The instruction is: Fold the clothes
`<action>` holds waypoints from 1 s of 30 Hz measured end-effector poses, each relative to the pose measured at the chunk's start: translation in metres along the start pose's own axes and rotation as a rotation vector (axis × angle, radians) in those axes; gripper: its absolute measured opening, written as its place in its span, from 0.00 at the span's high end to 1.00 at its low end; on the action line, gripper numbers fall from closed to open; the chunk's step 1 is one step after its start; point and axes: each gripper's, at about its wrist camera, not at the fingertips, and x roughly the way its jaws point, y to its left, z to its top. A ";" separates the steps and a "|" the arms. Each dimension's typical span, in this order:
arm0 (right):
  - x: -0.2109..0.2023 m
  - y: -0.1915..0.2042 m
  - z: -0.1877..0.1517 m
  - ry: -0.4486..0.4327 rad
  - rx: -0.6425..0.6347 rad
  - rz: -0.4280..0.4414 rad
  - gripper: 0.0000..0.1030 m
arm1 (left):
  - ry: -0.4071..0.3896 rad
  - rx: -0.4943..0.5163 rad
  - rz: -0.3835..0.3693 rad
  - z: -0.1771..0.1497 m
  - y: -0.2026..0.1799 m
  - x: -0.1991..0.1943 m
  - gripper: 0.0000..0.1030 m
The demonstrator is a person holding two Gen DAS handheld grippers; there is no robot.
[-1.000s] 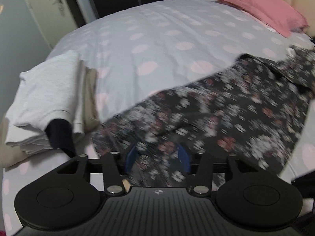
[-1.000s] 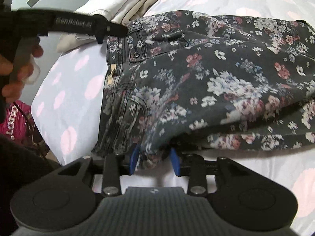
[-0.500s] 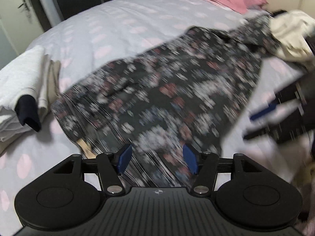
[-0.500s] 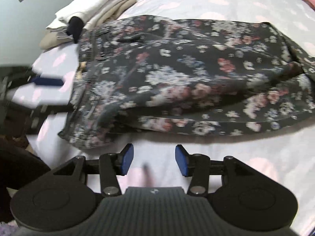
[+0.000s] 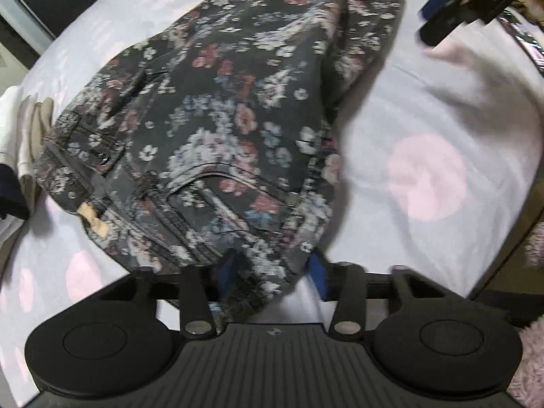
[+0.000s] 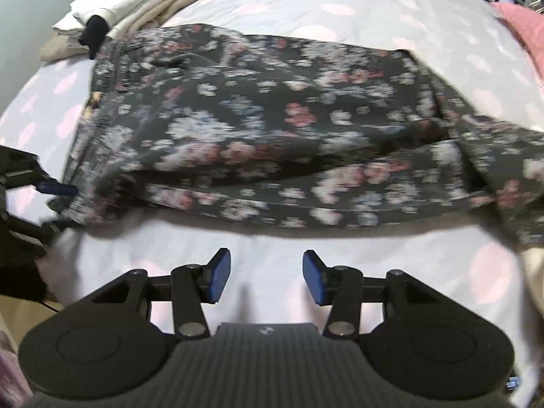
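Floral trousers (image 6: 272, 129) are lying across the frame's middle on the bed (image 6: 340, 258). My left gripper (image 5: 272, 272) is straddling the waistband corner, clamping unconfirmed; my right gripper (image 6: 261, 277) is hovering released at lower centre. Next: gripping the near hem. Folded stack (image 6: 129, 6) crowding upper left; open sheet beyond.

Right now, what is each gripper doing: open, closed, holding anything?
Left gripper: jaws apart around the waist corner of the floral trousers; whether it pinches cannot be told.
Right gripper: open, empty, over the bedsheet.
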 end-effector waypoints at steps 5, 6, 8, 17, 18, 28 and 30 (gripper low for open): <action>-0.007 -0.033 -0.005 0.019 0.013 -0.085 0.51 | -0.058 -0.105 0.028 -0.001 0.022 -0.024 0.93; -0.008 -0.039 -0.005 0.021 0.017 -0.096 0.51 | -0.076 -0.124 0.050 -0.001 0.027 -0.030 0.93; -0.010 -0.046 -0.005 0.027 0.018 -0.109 0.51 | -0.102 -0.171 0.079 0.000 0.041 -0.042 0.93; -0.035 -0.080 0.000 0.008 -0.004 -0.201 0.52 | -0.063 -0.233 0.194 0.012 0.104 -0.063 0.94; -0.039 -0.087 0.002 -0.003 0.003 -0.215 0.53 | -0.047 -0.243 0.204 0.012 0.111 -0.059 0.94; -0.019 -0.118 0.021 -0.035 -0.023 -0.288 0.47 | 0.004 -0.359 0.225 0.020 0.135 -0.032 0.94; -0.006 -0.119 0.025 -0.046 -0.022 -0.293 0.47 | 0.008 -0.388 0.218 0.020 0.139 -0.032 0.94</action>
